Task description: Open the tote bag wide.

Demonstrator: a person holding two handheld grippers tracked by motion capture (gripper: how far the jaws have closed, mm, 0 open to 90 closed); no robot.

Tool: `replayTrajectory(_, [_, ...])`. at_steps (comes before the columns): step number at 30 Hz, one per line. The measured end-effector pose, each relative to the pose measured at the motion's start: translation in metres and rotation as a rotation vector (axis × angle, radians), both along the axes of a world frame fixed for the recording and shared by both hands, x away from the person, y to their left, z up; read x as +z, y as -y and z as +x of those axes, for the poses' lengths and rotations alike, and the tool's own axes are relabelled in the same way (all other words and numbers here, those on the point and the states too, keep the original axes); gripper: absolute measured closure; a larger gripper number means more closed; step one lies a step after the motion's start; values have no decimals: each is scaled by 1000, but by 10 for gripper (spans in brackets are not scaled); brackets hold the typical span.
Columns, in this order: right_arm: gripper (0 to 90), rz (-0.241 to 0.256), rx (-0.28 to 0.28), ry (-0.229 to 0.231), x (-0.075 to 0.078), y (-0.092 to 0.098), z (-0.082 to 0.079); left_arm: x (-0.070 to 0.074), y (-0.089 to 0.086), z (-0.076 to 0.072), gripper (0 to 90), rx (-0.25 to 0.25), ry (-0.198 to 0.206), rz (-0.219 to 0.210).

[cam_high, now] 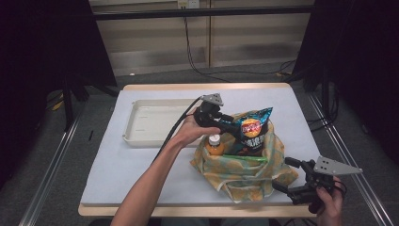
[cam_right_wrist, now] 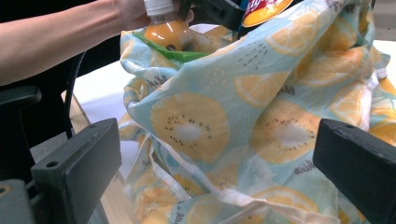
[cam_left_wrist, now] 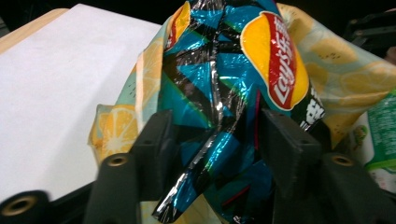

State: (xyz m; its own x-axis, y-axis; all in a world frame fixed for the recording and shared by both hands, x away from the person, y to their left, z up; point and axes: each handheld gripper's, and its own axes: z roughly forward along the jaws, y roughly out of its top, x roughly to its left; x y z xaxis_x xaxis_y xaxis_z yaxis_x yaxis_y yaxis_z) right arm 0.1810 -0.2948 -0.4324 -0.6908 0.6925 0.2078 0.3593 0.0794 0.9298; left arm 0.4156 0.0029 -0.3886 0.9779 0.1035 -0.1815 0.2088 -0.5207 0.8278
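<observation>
Your left gripper (cam_high: 234, 126) clamps a teal-and-black chip bag (cam_high: 252, 132) with a red-and-yellow logo, its foil crumpled between the jaws. The bag stands upright, its top poking out of a fruit-print cloth bag (cam_high: 244, 172) patterned with orange and kiwi slices, slumped open at the table's near right. An orange juice bottle (cam_high: 215, 145) with a white cap stands inside, just left of the chips, beside a green packet (cam_high: 244, 158).
</observation>
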Motion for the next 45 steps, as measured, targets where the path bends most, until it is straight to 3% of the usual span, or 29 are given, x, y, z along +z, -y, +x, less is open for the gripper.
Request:
replayTrajectory(2, [8,-2,0,-3,0,0,0,2,0,1,620,2,12,-2])
replayTrajectory(6, [7,-2,5,1,0,0,0,3,-1,-2,778,-1,37,21])
replayTrajectory(10, [7,-2,-1,-1,0,0,0,4,-1,-3,830,10,54,25])
replayTrajectory(13, [7,2,-1,0,0,0,0,6,-2,-5,844,12,50,12])
replayTrajectory(15, [7,2,-1,2,0,1,0,8,-3,-5,900,-4,56,-10])
replayTrajectory(24, [7,10,-6,-1,1,2,0,14,-7,-8,900,10,55,-19])
replayTrajectory(45, [6,21,-29,7,2,5,-2,53,-34,-12,900,36,78,-120])
